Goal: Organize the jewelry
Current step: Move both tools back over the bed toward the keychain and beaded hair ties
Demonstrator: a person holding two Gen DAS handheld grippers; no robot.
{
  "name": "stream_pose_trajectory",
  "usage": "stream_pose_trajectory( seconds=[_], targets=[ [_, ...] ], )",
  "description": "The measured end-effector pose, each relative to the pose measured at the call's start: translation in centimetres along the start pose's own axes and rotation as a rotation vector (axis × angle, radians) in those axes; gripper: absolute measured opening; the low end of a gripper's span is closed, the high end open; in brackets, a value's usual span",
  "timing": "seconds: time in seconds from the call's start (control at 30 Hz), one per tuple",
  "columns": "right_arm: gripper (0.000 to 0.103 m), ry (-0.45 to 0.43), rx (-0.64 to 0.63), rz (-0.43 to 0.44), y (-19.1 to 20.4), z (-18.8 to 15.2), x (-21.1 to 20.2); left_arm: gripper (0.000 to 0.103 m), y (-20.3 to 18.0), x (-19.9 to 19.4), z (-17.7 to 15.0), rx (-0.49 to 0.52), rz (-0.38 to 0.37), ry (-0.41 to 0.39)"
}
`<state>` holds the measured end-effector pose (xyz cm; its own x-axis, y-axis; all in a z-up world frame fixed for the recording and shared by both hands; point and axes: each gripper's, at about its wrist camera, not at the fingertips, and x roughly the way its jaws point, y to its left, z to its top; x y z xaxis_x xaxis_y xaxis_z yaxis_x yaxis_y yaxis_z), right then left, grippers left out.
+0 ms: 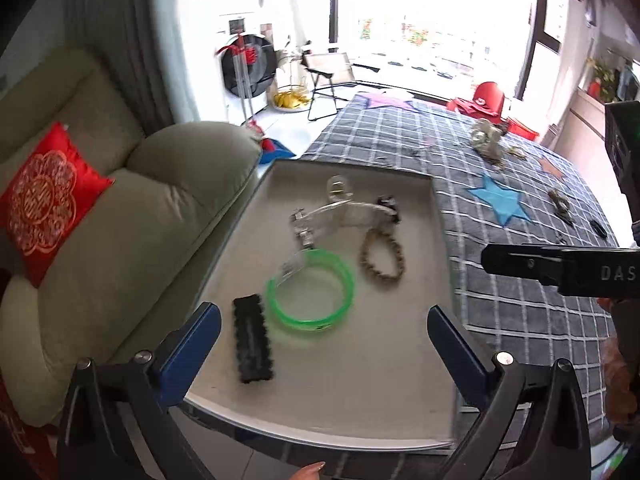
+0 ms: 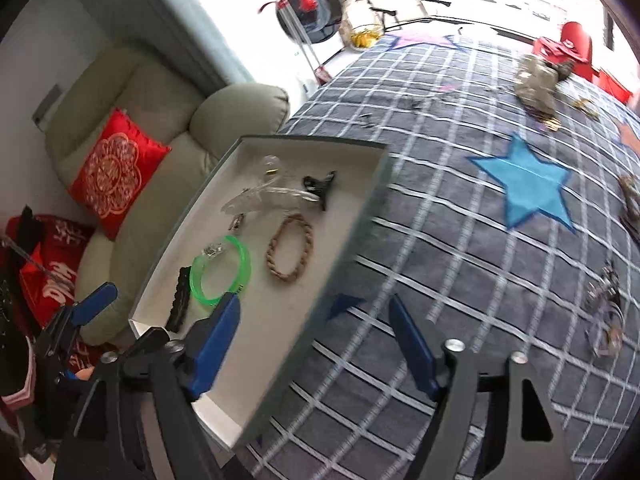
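A white shallow box (image 1: 400, 412) (image 2: 280, 328) sits on the plaid cloth at the table's left edge. In it lie a green bangle (image 1: 311, 290) (image 2: 221, 270), a brown beaded bracelet (image 1: 383, 259) (image 2: 290, 253), a black fuzzy hair piece (image 1: 253, 344) (image 2: 180, 304), a clear hair claw (image 1: 340, 212) (image 2: 264, 198), a black clip (image 1: 390, 205) (image 2: 320, 186) and small silver pieces (image 1: 302, 226). My left gripper (image 1: 324, 344) is open and empty above the box's near end. My right gripper (image 2: 316, 340) is open and empty over the box's right wall.
More jewelry lies loose on the cloth: a heap at the far side (image 1: 488, 140) (image 2: 538, 84) and pieces at the right (image 2: 606, 312) (image 1: 562, 206). A blue star patch (image 2: 528, 184) marks the cloth. A beige armchair (image 1: 120, 220) with a red cushion (image 1: 44, 196) stands left of the table.
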<state>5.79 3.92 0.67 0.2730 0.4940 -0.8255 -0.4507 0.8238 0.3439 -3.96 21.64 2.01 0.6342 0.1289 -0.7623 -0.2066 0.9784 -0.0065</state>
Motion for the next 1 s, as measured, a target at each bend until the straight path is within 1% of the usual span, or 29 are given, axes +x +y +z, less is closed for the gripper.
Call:
stream_pose_trajectory(
  seconds=[0.1, 0.13, 0.2, 0.27, 0.37, 0.5, 0.6, 0.73, 0.9, 0.93, 0.97, 1.0],
  targets=[
    [0.083, -0.027, 0.039, -0.016, -2.3, -0.9, -1.7, 0.103, -2.4, -0.5, 0.4, 0.042, -0.021, -0.002],
    [0.085, -0.033, 0.051, -0.023, -3.0, -1.2, -2.2, 0.103, -3.0, -0.6, 0.5, 0.051, -0.025, -0.001],
    [0.085, -0.049, 0.085, -0.046, -5.2, -1.9, -3.4, 0.103, -4.7, -0.7, 0.8, 0.071, -0.04, 0.007],
    [0.085, -0.063, 0.113, -0.075, -7.0, -2.5, -4.4, 0.103, -6.4, -0.5, 0.9, 0.089, -0.056, 0.014],
    [0.085, -0.085, 0.182, -0.123, -10.9, -3.8, -6.2, 0.103, -8.9, -0.1, 1.1, 0.12, -0.079, 0.031],
    [0.085, -0.103, 0.256, -0.207, -15.5, -5.4, -7.8, 0.103, -11.8, 0.7, 1.3, 0.144, -0.145, 0.067],
    [0.085, -0.103, 0.299, -0.249, -18.1, -6.3, -8.3, 0.103, -14.0, 1.2, 1.4, 0.161, -0.181, 0.085],
    [0.085, -0.101, 0.309, -0.293, -19.7, -6.9, -8.4, 0.103, -16.4, 2.2, 1.4, 0.179, -0.195, 0.108],
    [0.085, -0.106, 0.295, -0.332, -20.7, -6.6, -7.5, 0.103, -17.7, 3.5, 1.5, 0.178, -0.185, 0.127],
    [0.081, -0.103, 0.293, -0.335, -20.8, -6.4, -7.1, 0.103, -17.8, 3.8, 1.6, 0.176, -0.181, 0.13],
    [0.075, -0.097, 0.289, -0.337, -20.9, -6.2, -6.7, 0.103, -17.8, 4.1, 1.6, 0.173, -0.175, 0.134],
    [0.072, -0.092, 0.285, -0.341, -20.9, -6.0, -6.3, 0.103, -17.9, 4.4, 1.7, 0.171, -0.171, 0.137]
  ],
)
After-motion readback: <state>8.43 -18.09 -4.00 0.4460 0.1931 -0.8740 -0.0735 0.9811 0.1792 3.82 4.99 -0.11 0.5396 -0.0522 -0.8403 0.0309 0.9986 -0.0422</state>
